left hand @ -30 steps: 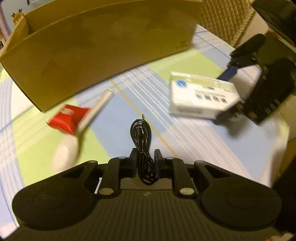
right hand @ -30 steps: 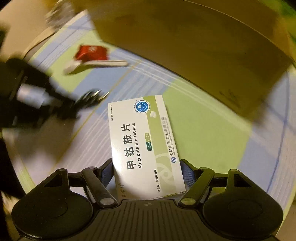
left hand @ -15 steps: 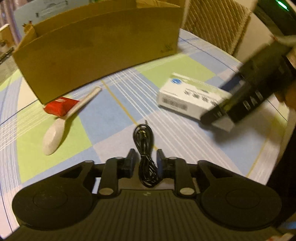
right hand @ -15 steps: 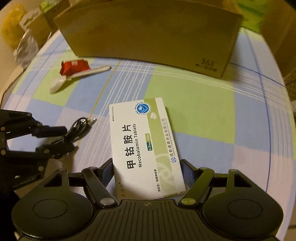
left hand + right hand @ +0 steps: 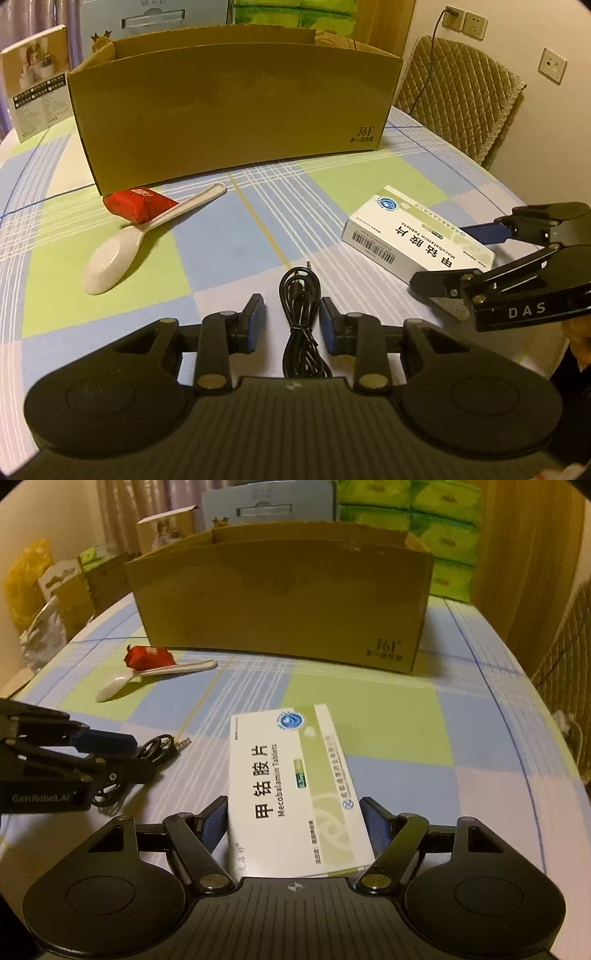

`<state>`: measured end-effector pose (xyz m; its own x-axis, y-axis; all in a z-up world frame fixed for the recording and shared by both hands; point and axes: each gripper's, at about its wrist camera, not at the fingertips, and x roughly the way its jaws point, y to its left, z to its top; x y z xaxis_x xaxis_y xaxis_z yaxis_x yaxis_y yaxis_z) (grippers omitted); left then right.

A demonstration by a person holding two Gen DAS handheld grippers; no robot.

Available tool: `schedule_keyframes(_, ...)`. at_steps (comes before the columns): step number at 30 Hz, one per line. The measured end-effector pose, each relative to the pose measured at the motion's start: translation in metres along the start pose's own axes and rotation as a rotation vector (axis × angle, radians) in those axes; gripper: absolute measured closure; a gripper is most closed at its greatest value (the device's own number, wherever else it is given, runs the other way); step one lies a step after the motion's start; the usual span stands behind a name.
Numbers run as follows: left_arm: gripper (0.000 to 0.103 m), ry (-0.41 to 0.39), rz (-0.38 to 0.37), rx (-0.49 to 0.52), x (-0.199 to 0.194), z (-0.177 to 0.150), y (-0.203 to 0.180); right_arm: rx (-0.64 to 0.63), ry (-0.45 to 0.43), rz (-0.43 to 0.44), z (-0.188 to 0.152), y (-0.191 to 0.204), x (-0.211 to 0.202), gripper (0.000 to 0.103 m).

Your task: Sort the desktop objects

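The medicine box (image 5: 295,794) lay flat on the checked surface (image 5: 369,709) between the jaws of the right gripper (image 5: 295,819), whose pads sat just beside its long sides; whether they pressed it I cannot tell. Half a second before, the left jaws had been narrow around the coiled black cable (image 5: 301,317); now the left gripper (image 5: 291,325) stood with its jaws wider, clear gaps showing on both sides of the cable, which rested on the surface. Both views had steadied and sat lower than a second ago, when they were blurred. In the left view the medicine box lay at 2 o'clock of the cable, the white spoon (image 5: 129,243) at 10 o'clock, its handle touching a red packet (image 5: 138,203). The open cardboard box (image 5: 236,110) stood at 12 o'clock, behind all of them, with a padded chair back (image 5: 461,99) beyond the surface at 1 o'clock.
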<state>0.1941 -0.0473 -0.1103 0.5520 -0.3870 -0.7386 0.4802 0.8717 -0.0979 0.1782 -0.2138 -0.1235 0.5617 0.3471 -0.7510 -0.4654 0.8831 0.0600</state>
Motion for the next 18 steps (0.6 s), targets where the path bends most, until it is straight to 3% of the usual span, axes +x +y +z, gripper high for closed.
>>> schedule_keyframes(9, 0.08, -0.024, 0.078, 0.027, 0.0, -0.007, -0.013, 0.038, -0.028, -0.015, -0.004, 0.0, -0.002, 0.03)
schedule_keyframes(11, 0.086, -0.032, 0.076, 0.026, 0.0, -0.008, -0.015, 0.04, -0.032, -0.019, -0.005, 0.001, -0.002, 0.03)
schedule_keyframes(18, 0.088, -0.053, 0.091, -0.016, -0.001, -0.011, -0.017, 0.029, -0.055, -0.017, -0.005, 0.004, -0.004, 0.03)
